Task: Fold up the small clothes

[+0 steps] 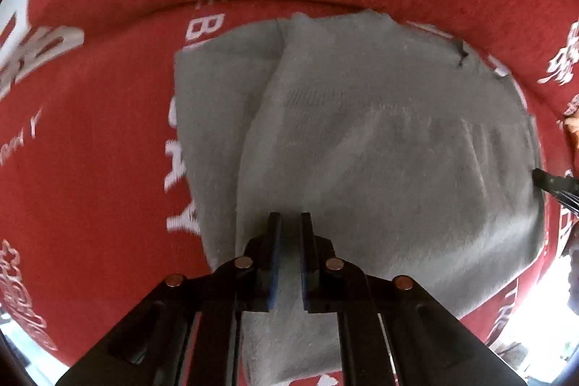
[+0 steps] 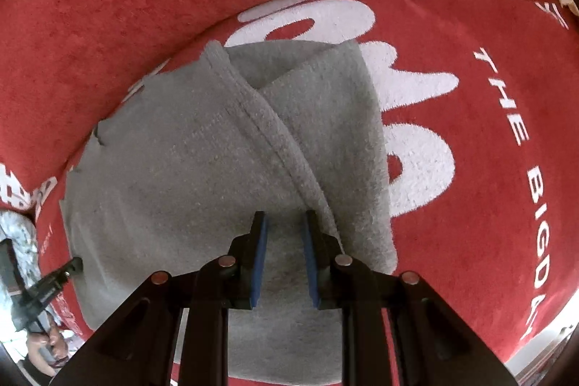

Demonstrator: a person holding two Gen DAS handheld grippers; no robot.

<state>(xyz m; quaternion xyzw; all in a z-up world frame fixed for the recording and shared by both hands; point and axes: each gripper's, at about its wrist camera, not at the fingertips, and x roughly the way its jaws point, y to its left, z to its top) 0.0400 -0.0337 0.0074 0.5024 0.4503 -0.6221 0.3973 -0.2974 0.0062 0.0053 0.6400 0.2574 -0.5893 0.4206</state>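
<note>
left gripper: jaws nearly together; looks like it's pinching a layer of the grey garment, hard to be sure
right gripper: jaws slightly apart, straddling the grey fleece by the stitched hem; grip unclear
garment: on the red rug, stretching from both tools toward 12 o'clock
hem: runs 11 to 5 o'clock
nearer hand: right, for that hem

grey garment motion-blurred, red cover's white lettering partly hidden beneath it
</note>
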